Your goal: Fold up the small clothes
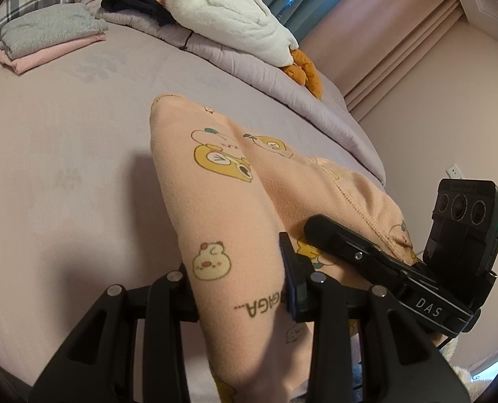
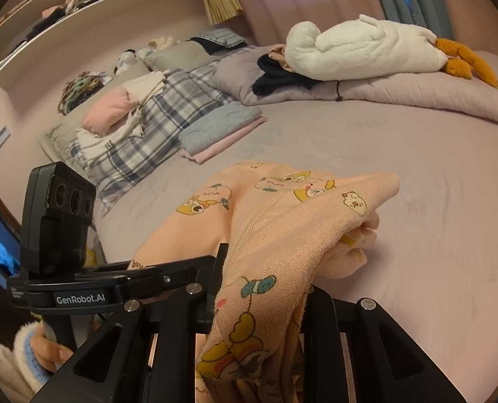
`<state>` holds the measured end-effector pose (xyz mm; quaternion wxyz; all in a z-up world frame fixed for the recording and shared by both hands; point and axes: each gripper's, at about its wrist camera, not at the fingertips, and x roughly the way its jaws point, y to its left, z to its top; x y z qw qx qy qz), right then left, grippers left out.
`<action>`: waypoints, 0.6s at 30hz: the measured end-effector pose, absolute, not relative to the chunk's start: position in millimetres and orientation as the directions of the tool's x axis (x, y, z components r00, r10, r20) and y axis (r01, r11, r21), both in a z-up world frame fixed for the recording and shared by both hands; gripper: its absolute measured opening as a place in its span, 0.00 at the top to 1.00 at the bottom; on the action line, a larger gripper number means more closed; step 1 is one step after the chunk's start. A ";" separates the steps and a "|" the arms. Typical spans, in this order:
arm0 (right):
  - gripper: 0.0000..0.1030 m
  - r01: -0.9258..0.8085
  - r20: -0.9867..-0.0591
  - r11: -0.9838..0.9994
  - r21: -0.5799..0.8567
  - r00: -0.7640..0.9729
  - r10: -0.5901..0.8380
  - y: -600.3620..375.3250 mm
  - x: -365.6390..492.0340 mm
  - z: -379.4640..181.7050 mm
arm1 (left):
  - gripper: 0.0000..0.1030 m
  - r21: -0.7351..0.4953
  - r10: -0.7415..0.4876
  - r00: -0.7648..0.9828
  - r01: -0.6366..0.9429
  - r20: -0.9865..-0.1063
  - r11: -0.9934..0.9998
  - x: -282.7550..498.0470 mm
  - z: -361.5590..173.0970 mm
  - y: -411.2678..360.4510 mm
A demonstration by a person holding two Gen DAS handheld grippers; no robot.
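Observation:
A small peach garment printed with cartoon animals point(image 1: 222, 201) is held up over the lilac bed sheet point(image 1: 64, 154). My left gripper point(image 1: 242, 288) is shut on one part of it, the cloth bunched between its jaws. My right gripper point(image 2: 259, 302) is shut on another part of the same garment point(image 2: 282, 221), which drapes forward with its far end resting on the sheet point(image 2: 433, 201). The right gripper also shows in the left wrist view point(image 1: 376, 258), close beside the left one. The left gripper also shows in the right wrist view point(image 2: 168, 277).
A folded grey and pink stack point(image 1: 50, 37) lies at the back of the bed, also in the right wrist view point(image 2: 222, 127). A white plush goose point(image 2: 366, 47) lies on a rolled lilac quilt point(image 2: 417, 94). A plaid pillow with loose clothes point(image 2: 141, 121) lies left. A wall shelf point(image 2: 81, 3) hangs above.

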<state>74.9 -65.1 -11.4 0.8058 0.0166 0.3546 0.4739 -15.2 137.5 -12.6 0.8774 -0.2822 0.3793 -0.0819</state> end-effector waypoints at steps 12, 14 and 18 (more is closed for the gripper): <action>0.77 -0.766 -0.538 0.568 0.301 0.356 0.764 -53.9 103.5 -5.3 | 0.66 -0.539 -0.350 0.712 -0.047 -0.609 0.841 28.8 -10.1 150.1; 0.77 -0.755 -0.537 0.577 0.312 0.360 0.763 -55.3 113.2 -6.2 | 0.66 -0.541 -0.356 0.711 -0.041 -0.607 0.840 38.9 -11.5 150.7; 0.77 -0.746 -0.542 0.593 0.304 0.376 0.751 -54.6 130.4 -6.8 | 0.66 -0.542 -0.364 0.706 -0.032 -0.607 0.840 63.7 -14.0 153.5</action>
